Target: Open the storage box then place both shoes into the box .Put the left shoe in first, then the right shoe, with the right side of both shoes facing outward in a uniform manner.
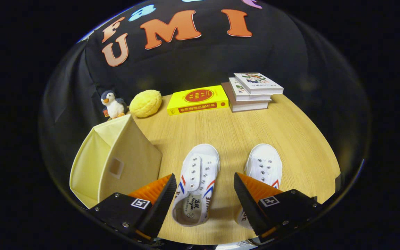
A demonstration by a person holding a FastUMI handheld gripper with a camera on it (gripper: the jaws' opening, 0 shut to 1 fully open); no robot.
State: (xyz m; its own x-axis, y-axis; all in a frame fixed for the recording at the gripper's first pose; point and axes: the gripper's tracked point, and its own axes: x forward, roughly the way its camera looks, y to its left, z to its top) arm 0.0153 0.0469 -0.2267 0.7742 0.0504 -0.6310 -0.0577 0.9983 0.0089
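The two white canvas shoes, one (196, 184) low in the middle of the frame and one (263, 166) to its right, look light and soft, best pinched at the heel collar, while the gripper (203, 205) hangs spread wide, holding nothing, the cream storage box (116, 166) at lower left.

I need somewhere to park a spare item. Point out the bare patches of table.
The biggest bare patch of table lies between the two shoes' toes and the yellow book. A narrower strip runs between the left shoe and right shoe. The back edge is crowded. The open tongs straddle the left shoe.
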